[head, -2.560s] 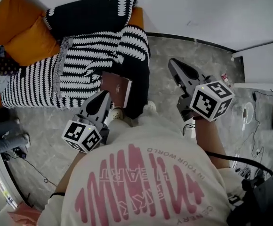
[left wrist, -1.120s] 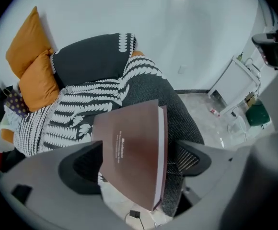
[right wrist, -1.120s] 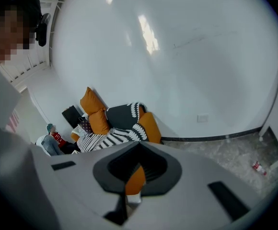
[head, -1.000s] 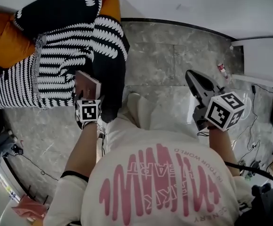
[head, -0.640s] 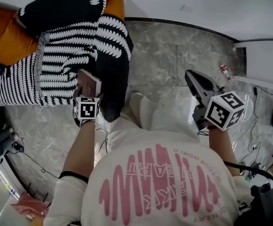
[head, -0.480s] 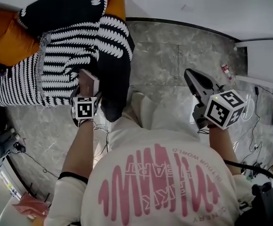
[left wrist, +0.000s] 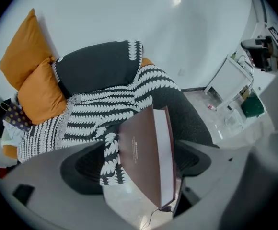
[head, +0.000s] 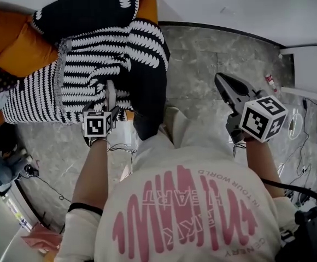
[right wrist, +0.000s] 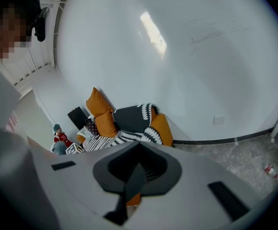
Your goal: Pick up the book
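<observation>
In the head view the left gripper (head: 107, 111) is holding the book (head: 110, 93) above the striped throw's (head: 87, 64) front edge, in the left gripper view its jaws are clamping the book, so the lift probably needs a steady raise next, and the right gripper view is showing the right gripper (right wrist: 132, 176) closed on nothing.

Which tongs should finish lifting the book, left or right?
Left. The left tongs are shut on the book, which stands on edge between the jaws, in front of the striped blanket. The right tongs are shut and empty, out over the floor, away from the sofa.
</observation>
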Demonstrator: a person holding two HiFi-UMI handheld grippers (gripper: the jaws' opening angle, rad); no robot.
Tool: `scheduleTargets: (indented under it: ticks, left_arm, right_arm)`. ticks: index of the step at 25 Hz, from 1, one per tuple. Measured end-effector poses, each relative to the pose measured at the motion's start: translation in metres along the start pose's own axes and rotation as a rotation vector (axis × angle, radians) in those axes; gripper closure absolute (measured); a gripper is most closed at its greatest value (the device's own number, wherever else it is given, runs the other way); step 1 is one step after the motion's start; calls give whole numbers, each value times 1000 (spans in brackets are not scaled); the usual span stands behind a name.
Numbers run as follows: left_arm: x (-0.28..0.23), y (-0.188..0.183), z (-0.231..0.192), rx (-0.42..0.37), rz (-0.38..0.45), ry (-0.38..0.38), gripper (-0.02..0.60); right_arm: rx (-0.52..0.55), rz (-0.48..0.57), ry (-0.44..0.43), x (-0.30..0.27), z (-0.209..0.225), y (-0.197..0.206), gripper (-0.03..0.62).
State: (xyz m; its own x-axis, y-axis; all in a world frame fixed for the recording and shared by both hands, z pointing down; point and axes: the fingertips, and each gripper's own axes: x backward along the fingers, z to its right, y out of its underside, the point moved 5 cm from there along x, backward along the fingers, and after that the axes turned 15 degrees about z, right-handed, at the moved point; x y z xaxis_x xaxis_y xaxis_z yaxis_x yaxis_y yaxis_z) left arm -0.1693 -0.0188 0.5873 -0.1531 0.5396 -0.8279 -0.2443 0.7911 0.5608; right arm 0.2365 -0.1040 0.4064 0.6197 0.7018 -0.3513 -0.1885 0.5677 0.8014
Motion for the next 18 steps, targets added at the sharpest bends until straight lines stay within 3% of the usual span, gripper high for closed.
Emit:
scheduleTargets:
  ticks: [7,13,18]
  left_arm:
    - [7,-4,-43,-13,-54,57,123]
    - [5,-1,-74,47,-115,191,124]
    - [0,-3,-88,38,-150,277,124]
  right_arm:
    - [-28,42,34,-19,-38,0,586]
    - [-47,74,85,-28,-68,6,586]
    - [-58,103,149,-23,-81,13,586]
